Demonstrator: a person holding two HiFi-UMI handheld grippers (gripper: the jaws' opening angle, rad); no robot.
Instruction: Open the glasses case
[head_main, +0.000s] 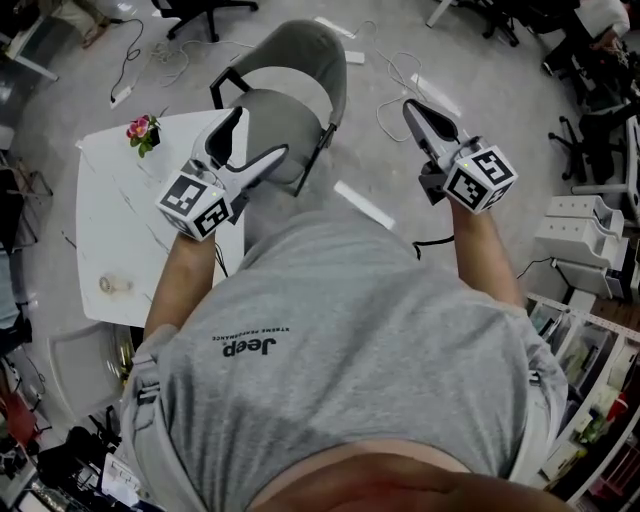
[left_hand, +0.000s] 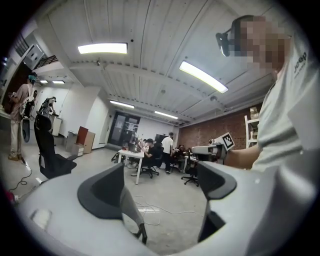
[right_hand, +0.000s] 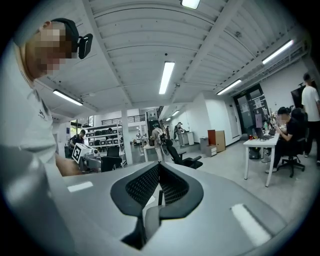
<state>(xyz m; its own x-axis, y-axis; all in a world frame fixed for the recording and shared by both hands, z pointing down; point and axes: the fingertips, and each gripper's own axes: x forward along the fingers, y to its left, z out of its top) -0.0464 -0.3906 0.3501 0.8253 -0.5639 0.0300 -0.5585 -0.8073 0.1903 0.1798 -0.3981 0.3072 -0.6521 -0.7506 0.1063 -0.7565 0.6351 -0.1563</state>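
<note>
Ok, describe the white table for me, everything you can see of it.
The white table is rectangular, with a pale, faintly veined top that looks like marble or laminate. It stands on the grey floor at the left of the head view, beside a grey chair. A small bunch of pink flowers sits near its far edge. A small pale object, too small to identify, lies towards its near edge.

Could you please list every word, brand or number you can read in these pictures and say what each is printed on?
"Jeep": on the person's grey T-shirt, upside down in the head view.
Smaller line beside it: too small to read.
On the left gripper and right gripper: only square marker patterns, no words.
</note>
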